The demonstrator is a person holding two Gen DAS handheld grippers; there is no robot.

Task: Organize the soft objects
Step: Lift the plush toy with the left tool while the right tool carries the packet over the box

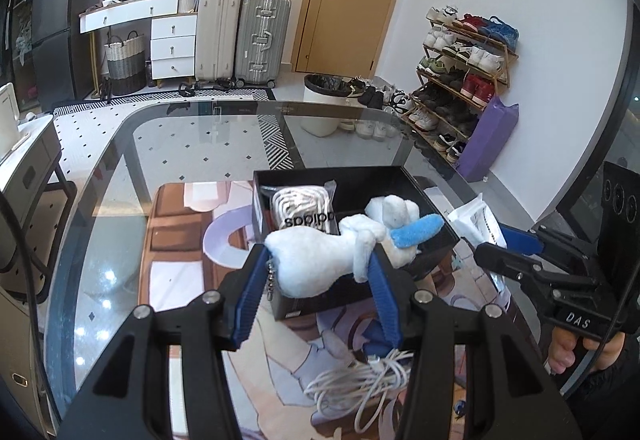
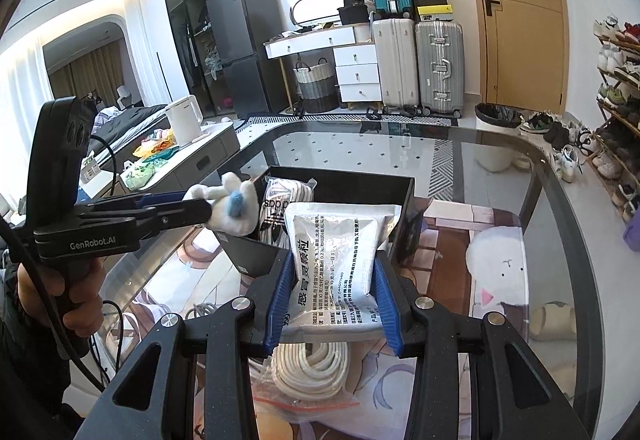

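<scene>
My left gripper (image 1: 320,260) is shut on a white plush toy (image 1: 316,260) with a blue nose, held just above the near wall of a black box (image 1: 356,184). From the right wrist view the plush toy (image 2: 234,208) hangs at the box's left edge. My right gripper (image 2: 334,280) is shut on a silver foil pouch (image 2: 340,240) printed with black text, lifted in front of the black box (image 2: 344,180). A clear packet of white socks (image 1: 302,208) lies inside the box. The right gripper's fingers (image 1: 504,260) and pouch (image 1: 480,222) show at the right of the left wrist view.
A coil of white cable (image 1: 360,380) and a bag of white rope (image 2: 312,368) lie on the glass table (image 1: 180,144) near me. A trash bin (image 1: 322,104), shoe rack (image 1: 460,80), suitcases (image 1: 240,36) and drawers stand beyond the table. A person's hand (image 2: 80,304) holds the left gripper's handle.
</scene>
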